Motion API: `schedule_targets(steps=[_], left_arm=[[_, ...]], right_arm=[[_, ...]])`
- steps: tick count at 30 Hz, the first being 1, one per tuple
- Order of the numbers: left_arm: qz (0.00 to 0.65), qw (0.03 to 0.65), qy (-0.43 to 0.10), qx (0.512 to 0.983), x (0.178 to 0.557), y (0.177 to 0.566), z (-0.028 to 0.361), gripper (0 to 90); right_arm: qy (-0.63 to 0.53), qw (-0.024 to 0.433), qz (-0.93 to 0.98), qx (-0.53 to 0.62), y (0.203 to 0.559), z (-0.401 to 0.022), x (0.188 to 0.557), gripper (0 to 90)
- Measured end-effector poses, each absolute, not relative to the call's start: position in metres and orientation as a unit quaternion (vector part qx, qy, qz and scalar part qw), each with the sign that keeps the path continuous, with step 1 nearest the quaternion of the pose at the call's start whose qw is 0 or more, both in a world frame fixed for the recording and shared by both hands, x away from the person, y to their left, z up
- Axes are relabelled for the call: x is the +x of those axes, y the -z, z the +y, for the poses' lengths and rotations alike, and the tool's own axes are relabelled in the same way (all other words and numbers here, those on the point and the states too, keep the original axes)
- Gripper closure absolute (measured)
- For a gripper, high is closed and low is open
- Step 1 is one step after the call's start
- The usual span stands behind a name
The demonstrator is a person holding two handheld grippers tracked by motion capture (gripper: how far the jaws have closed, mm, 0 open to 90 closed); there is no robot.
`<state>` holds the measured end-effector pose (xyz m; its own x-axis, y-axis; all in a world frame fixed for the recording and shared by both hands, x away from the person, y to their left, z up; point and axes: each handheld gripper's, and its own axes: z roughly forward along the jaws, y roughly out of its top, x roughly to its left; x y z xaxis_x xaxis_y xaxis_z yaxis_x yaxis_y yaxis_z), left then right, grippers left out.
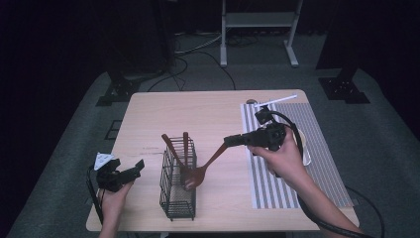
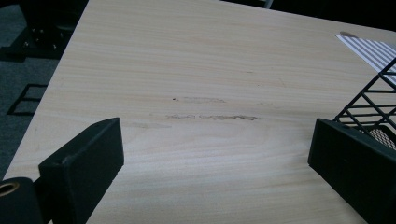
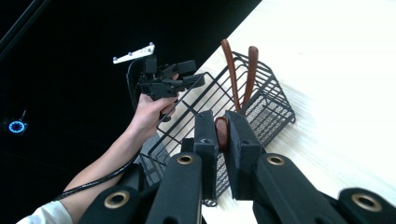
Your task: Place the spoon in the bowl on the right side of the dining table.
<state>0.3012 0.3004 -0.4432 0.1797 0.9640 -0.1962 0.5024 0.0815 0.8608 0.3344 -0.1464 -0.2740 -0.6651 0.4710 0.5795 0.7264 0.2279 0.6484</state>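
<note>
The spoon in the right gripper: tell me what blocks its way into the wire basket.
Nothing visible blocks it. The spoon, clamped in the right gripper, has its bowl at the wire basket rim, beside two utensils already standing in the far end; the near end looks free.

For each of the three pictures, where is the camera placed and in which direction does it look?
High view: above the person's side, looking forward and down on the table; both forearms, left gripper, right gripper.
Left gripper view: behind its open jaws, facing bare tabletop.
Right gripper view: behind jaws shut on the wooden spoon, facing the wire basket.
All three show that basket.
</note>
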Motion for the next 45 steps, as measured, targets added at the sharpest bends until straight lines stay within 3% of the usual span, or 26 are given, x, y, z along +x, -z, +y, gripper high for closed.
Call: schedule_targets(steps=[45], left_arm=[[0.587,0.442,-0.262,0.626,0.301,0.443,0.301,2.6]], right_arm=[[0.458,0.106,-0.753,-0.46,0.304,-0.21,0.343,83.1]])
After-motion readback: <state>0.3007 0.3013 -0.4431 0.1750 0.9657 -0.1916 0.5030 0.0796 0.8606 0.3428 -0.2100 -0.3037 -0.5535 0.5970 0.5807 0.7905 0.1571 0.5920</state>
